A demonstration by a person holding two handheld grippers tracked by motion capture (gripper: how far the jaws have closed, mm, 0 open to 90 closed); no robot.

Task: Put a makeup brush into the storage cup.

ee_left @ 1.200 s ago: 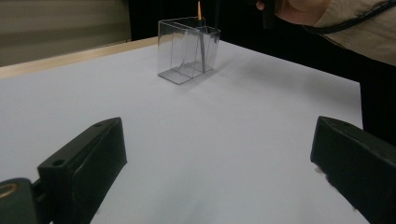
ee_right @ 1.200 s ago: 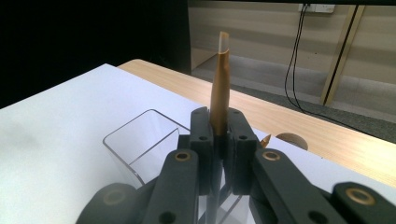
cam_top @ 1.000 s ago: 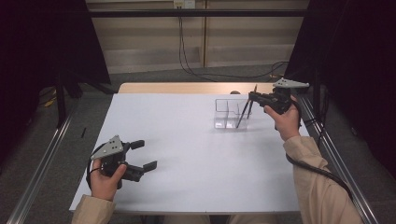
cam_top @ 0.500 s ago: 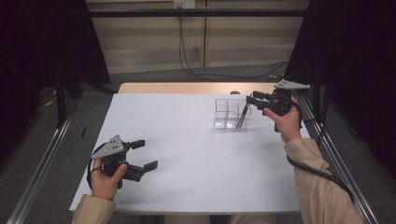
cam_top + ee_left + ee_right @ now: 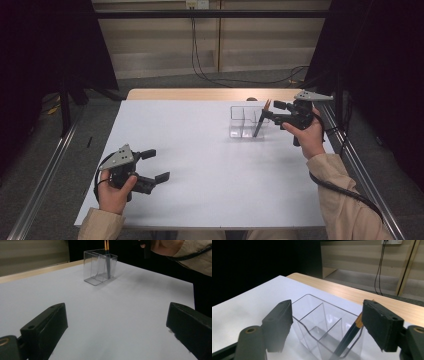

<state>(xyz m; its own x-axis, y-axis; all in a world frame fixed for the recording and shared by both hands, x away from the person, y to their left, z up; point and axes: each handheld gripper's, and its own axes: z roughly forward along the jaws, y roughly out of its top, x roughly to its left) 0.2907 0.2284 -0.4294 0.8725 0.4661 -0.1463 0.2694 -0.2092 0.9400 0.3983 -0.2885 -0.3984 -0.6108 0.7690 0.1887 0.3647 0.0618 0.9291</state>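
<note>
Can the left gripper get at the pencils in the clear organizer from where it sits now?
Probably yes: bare table lies between the open left gripper and the clear organizer. The pencils lean at its far end, right beside the right gripper.

1. The right gripper (image 5: 270, 111), clamped on the dark pencils (image 5: 259, 125) a second ago, is now spread, its jaws having just been opening.
2. The pencils are released and left leaning in the clear organiser (image 5: 246, 121), close beside one finger (image 5: 382, 323), no longer pressed.
</note>
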